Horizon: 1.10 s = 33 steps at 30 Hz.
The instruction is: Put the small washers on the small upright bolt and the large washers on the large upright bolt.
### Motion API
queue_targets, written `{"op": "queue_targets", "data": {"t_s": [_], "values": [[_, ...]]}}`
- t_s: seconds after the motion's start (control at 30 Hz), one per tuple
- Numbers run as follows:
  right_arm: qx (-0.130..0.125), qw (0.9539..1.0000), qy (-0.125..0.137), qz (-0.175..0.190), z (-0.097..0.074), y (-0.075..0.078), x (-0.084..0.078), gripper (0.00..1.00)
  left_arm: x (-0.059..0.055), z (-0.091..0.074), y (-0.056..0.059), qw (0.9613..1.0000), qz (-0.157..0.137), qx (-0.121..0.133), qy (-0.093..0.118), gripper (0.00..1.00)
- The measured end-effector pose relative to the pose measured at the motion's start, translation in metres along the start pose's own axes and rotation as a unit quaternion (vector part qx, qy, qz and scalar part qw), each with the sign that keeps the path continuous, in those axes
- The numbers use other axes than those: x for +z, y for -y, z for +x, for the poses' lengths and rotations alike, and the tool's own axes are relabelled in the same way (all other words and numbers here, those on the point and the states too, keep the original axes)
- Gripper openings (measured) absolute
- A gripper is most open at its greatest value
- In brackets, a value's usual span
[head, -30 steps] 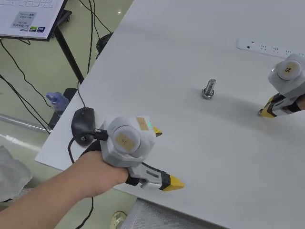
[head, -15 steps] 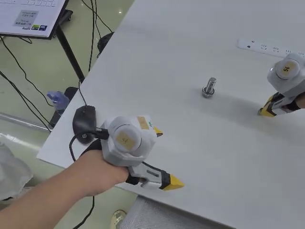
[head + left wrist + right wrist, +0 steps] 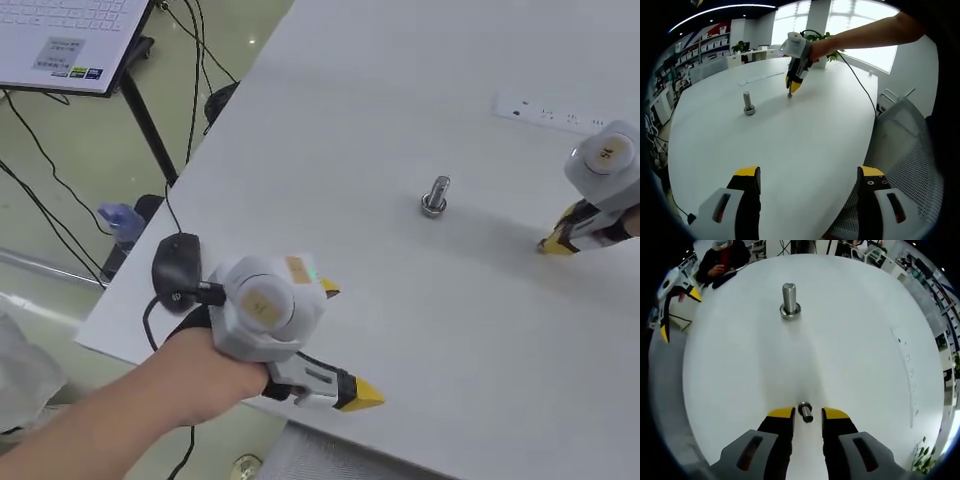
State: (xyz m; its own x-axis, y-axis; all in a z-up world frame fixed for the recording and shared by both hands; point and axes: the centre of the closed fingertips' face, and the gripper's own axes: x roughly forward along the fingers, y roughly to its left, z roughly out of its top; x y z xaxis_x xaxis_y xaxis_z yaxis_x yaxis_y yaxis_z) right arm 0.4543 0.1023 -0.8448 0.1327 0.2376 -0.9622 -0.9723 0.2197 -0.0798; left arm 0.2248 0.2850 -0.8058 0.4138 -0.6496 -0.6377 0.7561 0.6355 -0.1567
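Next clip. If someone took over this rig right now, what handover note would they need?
Left gripper: open, empty, over the near edge of the table.
Right gripper: open, jaws flanking the small bolt, a narrow gap on either side.
Large bolt: upright mid-table, with a ring at its base; washer or bolt head, I cannot tell.
Done: no washer placement I can confirm.
To do: fetch the washers, small ones onto the small bolt, large ones onto the large bolt.
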Motion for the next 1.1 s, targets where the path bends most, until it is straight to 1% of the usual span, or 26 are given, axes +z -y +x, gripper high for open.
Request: {"op": "queue_targets", "data": {"t_s": [0.03,0.13,0.17,0.23,0.27,0.3,0.37,0.43,0.47,0.53,0.57,0.63,0.7,0.73,0.77,0.8,0.87,0.9,0.97,1.0,1.03,1.1], "values": [[-0.006,1.0000,0.006,-0.003,-0.002,0.001,0.002,0.24,0.001,0.000,0.000,1.0000,0.000,0.000,0.001,0.79],[-0.010,0.9991,0.040,0.014,-0.013,-0.001,0.012,0.28,0.003,0.000,0.000,1.0000,0.004,0.001,0.002,0.79],[-0.012,0.9989,0.044,0.011,-0.016,-0.002,0.013,0.29,0.004,0.000,0.000,1.0000,0.005,0.002,0.002,0.79],[-0.020,0.9984,0.052,0.009,-0.024,-0.003,0.014,0.31,0.006,-0.001,-0.001,1.0000,0.002,0.007,0.005,0.80],[-0.024,0.9981,0.056,0.008,-0.028,-0.003,0.014,0.33,0.009,-0.001,0.000,0.9999,-0.003,0.008,0.013,0.81],[-0.030,0.9974,0.064,0.008,-0.034,-0.004,0.015,0.34,0.011,-0.001,0.001,0.9998,-0.007,0.008,0.019,0.81],[-0.036,0.9962,0.078,0.010,-0.043,-0.005,0.015,0.37,0.010,-0.001,0.001,0.9998,-0.007,0.010,0.018,0.81],[-0.043,0.9942,0.098,0.010,-0.057,-0.009,0.014,0.39,0.013,-0.002,0.003,0.9997,-0.003,0.014,0.021,0.82],[-0.044,0.9938,0.101,0.013,-0.060,-0.009,0.013,0.39,0.014,-0.003,0.003,0.9996,-0.003,0.016,0.025,0.82],[-0.046,0.9913,0.120,0.027,-0.071,-0.013,0.012,0.40,0.017,-0.004,0.005,0.9994,-0.005,0.018,0.029,0.82],[-0.042,0.9871,0.146,0.050,-0.081,-0.018,0.016,0.41,0.019,-0.005,0.005,0.9992,-0.006,0.022,0.033,0.82],[-0.041,0.9813,0.177,0.062,-0.096,-0.024,0.019,0.43,0.021,-0.006,0.005,0.9990,-0.008,0.026,0.035,0.82],[-0.045,0.9785,0.190,0.067,-0.106,-0.029,0.018,0.45,0.023,-0.007,0.005,0.9988,-0.008,0.030,0.037,0.83],[-0.043,0.9743,0.207,0.076,-0.114,-0.034,0.020,0.47,0.024,-0.008,0.005,0.9988,-0.007,0.032,0.037,0.83],[-0.042,0.9715,0.219,0.080,-0.119,-0.038,0.021,0.48,0.024,-0.008,0.005,0.9987,-0.007,0.033,0.037,0.83],[-0.044,0.9665,0.239,0.083,-0.127,-0.042,0.023,0.49,0.026,-0.010,0.005,0.9986,-0.007,0.035,0.040,0.83],[-0.044,0.9605,0.258,0.094,-0.136,-0.049,0.022,0.51,0.029,-0.012,0.005,0.9981,-0.010,0.039,0.047,0.83],[-0.044,0.9553,0.275,0.099,-0.143,-0.055,0.023,0.53,0.031,-0.014,0.005,0.9977,-0.014,0.041,0.051,0.84],[-0.052,0.9486,0.295,0.103,-0.152,-0.062,0.020,0.59,0.034,-0.016,0.005,0.9971,-0.016,0.046,0.059,0.84],[-0.051,0.9469,0.300,0.104,-0.155,-0.066,0.017,0.60,0.035,-0.017,0.005,0.9969,-0.016,0.047,0.062,0.84],[-0.048,0.9426,0.311,0.111,-0.159,-0.073,0.015,0.62,0.036,-0.018,0.006,0.9966,-0.015,0.048,0.065,0.84],[-0.052,0.9387,0.323,0.108,-0.164,-0.081,0.011,0.66,0.037,-0.019,0.007,0.9963,-0.021,0.049,0.068,0.84]]}}
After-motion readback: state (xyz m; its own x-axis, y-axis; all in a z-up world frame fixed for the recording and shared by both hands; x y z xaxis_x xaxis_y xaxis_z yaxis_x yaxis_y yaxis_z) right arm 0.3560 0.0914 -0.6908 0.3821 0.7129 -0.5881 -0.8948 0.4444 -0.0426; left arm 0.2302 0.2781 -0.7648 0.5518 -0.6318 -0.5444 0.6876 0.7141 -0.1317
